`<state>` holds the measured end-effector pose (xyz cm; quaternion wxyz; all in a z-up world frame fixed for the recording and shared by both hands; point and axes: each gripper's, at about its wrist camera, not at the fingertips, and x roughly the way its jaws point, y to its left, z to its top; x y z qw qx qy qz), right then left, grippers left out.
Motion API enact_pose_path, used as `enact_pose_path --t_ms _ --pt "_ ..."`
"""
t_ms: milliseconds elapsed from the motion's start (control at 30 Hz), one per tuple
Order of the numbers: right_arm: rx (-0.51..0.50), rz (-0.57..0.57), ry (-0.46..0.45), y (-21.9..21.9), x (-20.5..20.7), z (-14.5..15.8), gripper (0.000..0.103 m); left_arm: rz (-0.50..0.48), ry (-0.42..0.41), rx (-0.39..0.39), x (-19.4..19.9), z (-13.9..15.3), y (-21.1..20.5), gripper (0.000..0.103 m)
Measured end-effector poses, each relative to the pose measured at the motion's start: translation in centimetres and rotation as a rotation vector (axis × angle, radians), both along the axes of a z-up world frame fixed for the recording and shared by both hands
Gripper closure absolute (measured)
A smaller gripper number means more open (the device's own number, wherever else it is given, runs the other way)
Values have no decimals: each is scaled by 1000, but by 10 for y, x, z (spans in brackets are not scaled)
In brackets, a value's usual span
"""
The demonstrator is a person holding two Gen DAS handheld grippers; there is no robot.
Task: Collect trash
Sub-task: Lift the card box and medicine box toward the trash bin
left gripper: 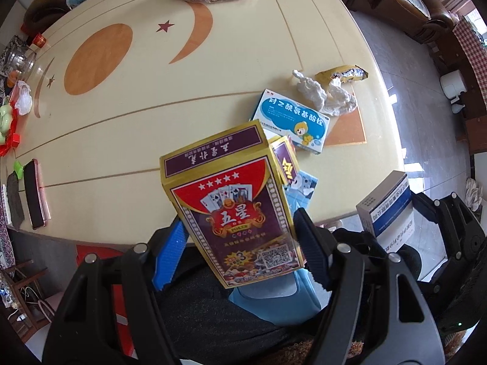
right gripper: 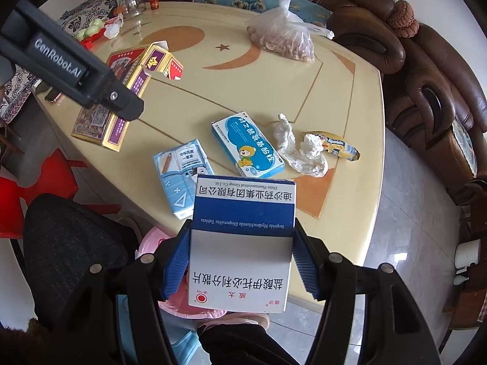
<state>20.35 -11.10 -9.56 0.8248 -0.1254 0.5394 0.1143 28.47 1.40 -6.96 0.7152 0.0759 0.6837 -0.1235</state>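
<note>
Both grippers hold trash above the worktop [right gripper: 188, 103] — left gripper [left gripper: 240, 237] fingers clamped on a poker card box [left gripper: 231, 200], right gripper [right gripper: 240, 258] fingers clamped on a medicine box [right gripper: 243, 243] (carry step, likely) — so next comes a bin, with tissues [right gripper: 299, 152] remaining beyond the fingers.

5 boxes [right gripper: 248, 143], 2 tissue wads [right gripper: 310, 147], 1 wrapper [right gripper: 341, 149], maybe more.

The bench [left gripper: 127, 127] is smooth and glossy, cream with orange inlay. The card box [left gripper: 234, 206] is shiny printed cardboard with gold edges; the medicine box [right gripper: 240, 243] is matt white and blue card. The crumpled tissue [right gripper: 299, 149] looks soft and rough. Ribbed blue plastic pads [right gripper: 176, 261] line the black jaws. The sofa [right gripper: 426, 91] is glossy brown leather.
</note>
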Motion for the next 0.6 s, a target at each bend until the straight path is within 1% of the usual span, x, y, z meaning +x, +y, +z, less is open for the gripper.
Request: enact_pose_path --t_ms 167,333,400,600 --pt "4 8 -17 10 -21 10 42 -28 -18 -12 -30 0 9 35" --pt "13 14 -31 18 -42 16 42 -65 -50 -7 -59 -3 13 35" --pt "25 13 -30 19 -50 15 42 -65 -62 -3 -68 -5 16 35" --pt "42 -1 -17 20 -69 9 42 -94 -78 -29 -92 -19 14 35"
